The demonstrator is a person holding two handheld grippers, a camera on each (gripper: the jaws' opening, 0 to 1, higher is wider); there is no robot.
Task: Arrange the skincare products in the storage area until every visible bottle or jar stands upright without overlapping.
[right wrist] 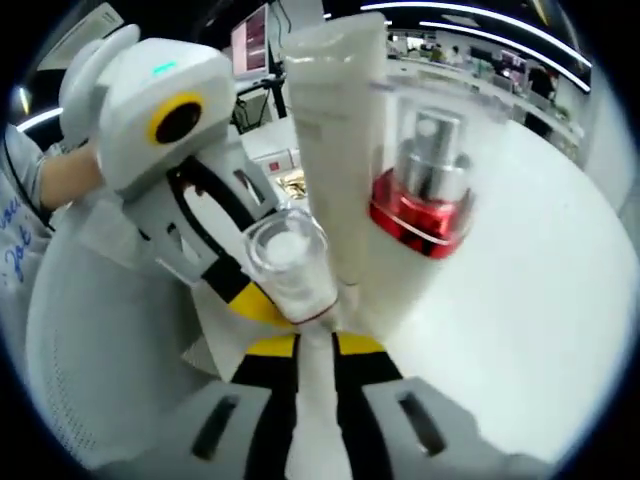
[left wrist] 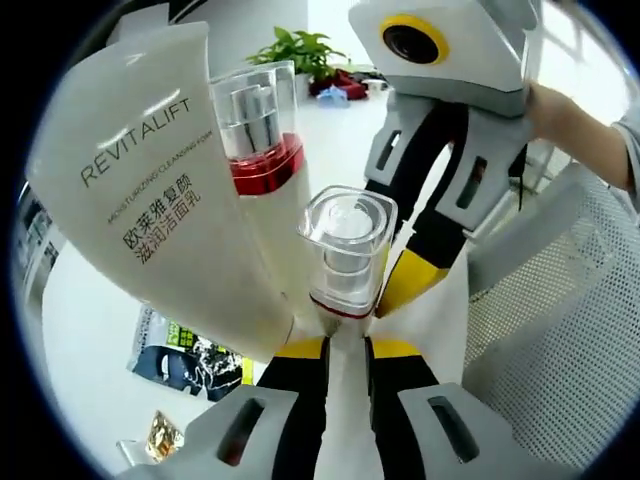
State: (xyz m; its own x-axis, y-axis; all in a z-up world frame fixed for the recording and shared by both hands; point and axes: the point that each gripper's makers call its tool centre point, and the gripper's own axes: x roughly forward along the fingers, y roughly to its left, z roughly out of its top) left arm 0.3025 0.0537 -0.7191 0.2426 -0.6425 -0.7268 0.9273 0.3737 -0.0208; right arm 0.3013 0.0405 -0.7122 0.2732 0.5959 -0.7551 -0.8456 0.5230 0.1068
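Left tool (left wrist: 345, 340) and right tool (right wrist: 318, 340) both pinching the base of a clear-capped bottle (left wrist: 345, 250), white tube (left wrist: 160, 180) standing beside, white counter (left wrist: 90, 320) beneath.

L grip (left wrist: 345, 345): pump btl (left wrist: 345, 250) just ahead | tube (left wrist: 160, 190) left | 2nd btl (left wrist: 255, 125) behind | R grip (left wrist: 420, 270) right

A white REVITALIFT tube (left wrist: 160, 190) leans beside 2 clear-capped, red-collared pump bottles; the nearer bottle (left wrist: 346, 250) stands just past the fingertips (left wrist: 300, 348), the other bottle (left wrist: 258, 130) behind it.
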